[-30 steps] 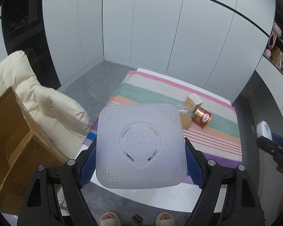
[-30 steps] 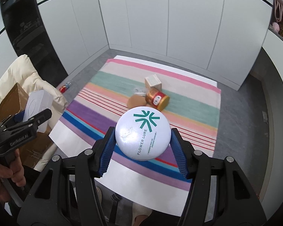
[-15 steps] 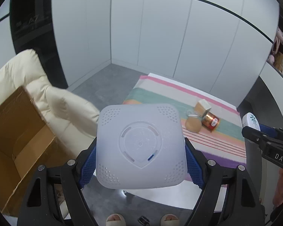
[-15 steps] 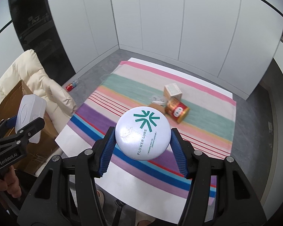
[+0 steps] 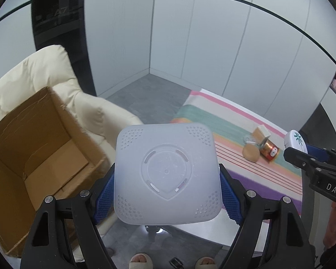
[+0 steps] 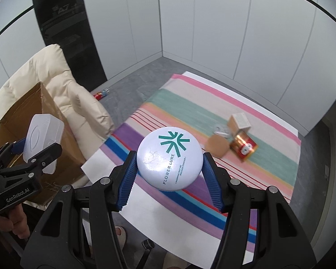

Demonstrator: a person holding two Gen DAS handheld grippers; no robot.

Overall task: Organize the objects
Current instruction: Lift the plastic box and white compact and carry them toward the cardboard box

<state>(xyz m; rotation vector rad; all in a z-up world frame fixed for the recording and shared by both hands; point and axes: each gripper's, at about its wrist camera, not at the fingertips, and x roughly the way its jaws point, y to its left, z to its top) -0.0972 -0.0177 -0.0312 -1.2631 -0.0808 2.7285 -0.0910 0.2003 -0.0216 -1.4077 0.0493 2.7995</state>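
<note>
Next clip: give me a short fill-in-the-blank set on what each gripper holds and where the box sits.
1. The left gripper is shut on a white ____ device.
2. The right gripper grips a round compact printed FLOWER ____.
3. The open cardboard box rests on a cream ____.

Missing words: square; LURE; armchair

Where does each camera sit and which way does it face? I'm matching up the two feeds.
Left wrist: on the left tongs, looking along them, down at the white square device they grip, the cardboard box and the striped cloth; sandalled toes show below.
Right wrist: on the right tongs, above the round white case they grip and the cloth; a hand shows at left.
Shared: box, armchair, cloth, each other's tongs.
</note>
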